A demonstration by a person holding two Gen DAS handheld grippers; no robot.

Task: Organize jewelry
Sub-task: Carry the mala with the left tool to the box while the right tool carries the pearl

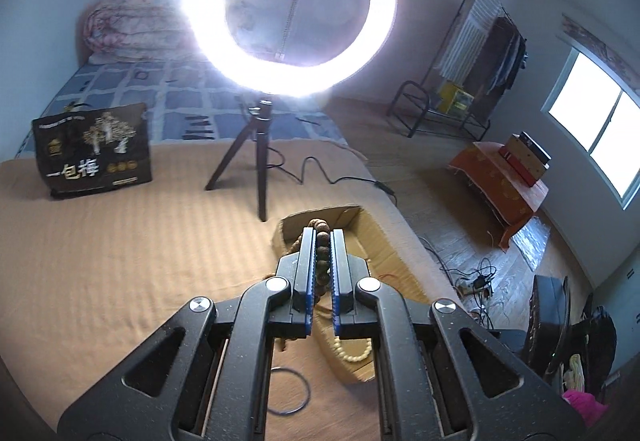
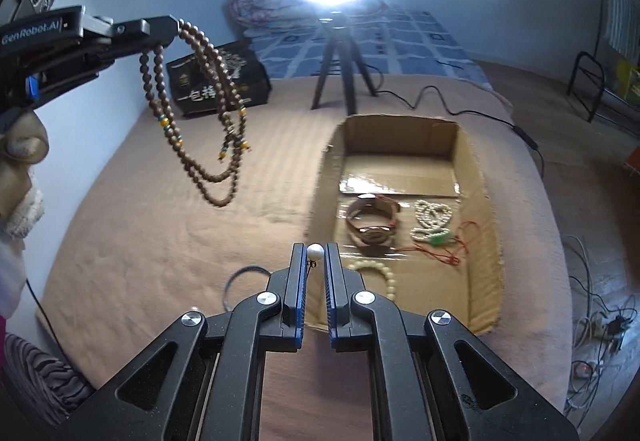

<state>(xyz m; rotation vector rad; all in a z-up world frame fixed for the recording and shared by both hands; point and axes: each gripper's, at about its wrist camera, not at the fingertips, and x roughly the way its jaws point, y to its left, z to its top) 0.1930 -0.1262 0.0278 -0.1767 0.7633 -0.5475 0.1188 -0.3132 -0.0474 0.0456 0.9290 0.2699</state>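
Beads [image 2: 192,113] hang looped from our left gripper [image 2: 174,27], pinched tight, well left of the box [image 2: 400,129] and above the blanket. Right gripper [image 2: 316,255], nearer the box, clamps one pearl [image 2: 315,252]. Inside we count one watch [image 2: 372,219], two pale strands, one red cord.

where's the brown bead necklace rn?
The brown bead necklace hangs from the left tool, at upper left of the right wrist view, in the air above the tan blanket and left of the cardboard box.
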